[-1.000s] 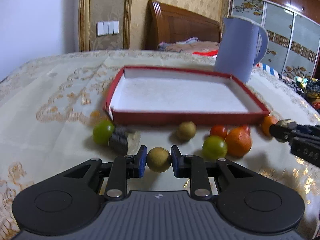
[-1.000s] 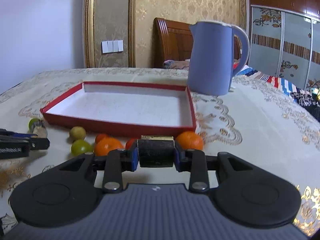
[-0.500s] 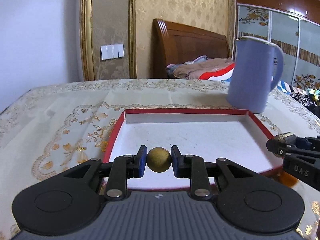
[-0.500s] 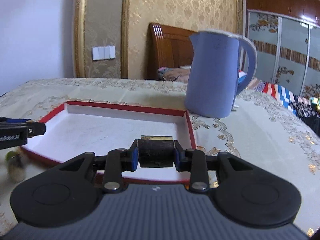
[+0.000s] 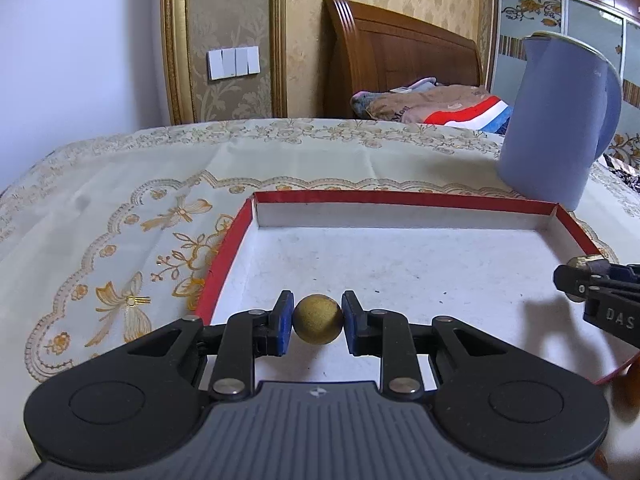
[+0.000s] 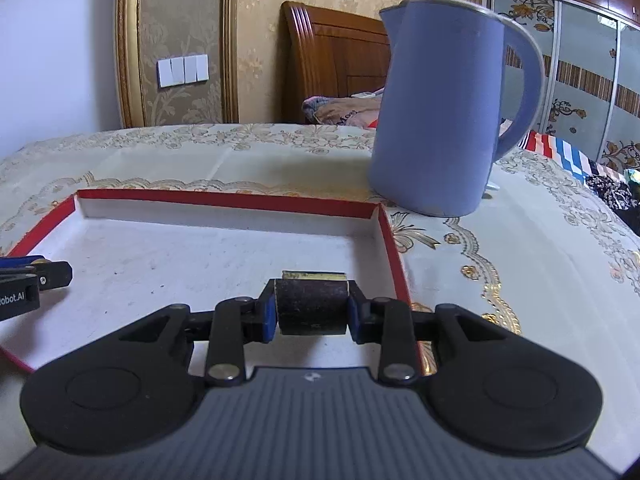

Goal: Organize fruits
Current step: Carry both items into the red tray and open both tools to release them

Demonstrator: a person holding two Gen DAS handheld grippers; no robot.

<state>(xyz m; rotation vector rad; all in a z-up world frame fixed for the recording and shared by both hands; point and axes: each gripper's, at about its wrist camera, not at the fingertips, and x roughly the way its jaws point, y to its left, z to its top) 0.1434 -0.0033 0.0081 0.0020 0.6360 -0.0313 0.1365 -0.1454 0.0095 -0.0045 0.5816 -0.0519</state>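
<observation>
- Over the near left part of the red tray (image 5: 404, 197), a small round tan fruit (image 5: 318, 319) is held clamped between the blue pads of the left gripper (image 5: 317, 322); whether it hangs just above the white floor or touches it cannot be told.
- Over the near right part of the same tray, a dark cylindrical piece (image 6: 313, 306) with a gold-edged end is pinched in the right gripper (image 6: 312, 312), close to the right wall.
- Both loads are judged ready for setting down; each should be lowered until the tray floor is met before the jaws are parted.
- A slow release is advised for the round fruit, since it is likely to roll on the flat floor; a spot near a wall or corner would be steadier.
- The cylinder is better laid so that it cannot roll toward the fruit.
- The two grippers are well apart, so both releases can be made without contact.
- The blue jug (image 6: 436, 108), standing beyond the far right corner, should be kept out of the withdrawal path.
</observation>
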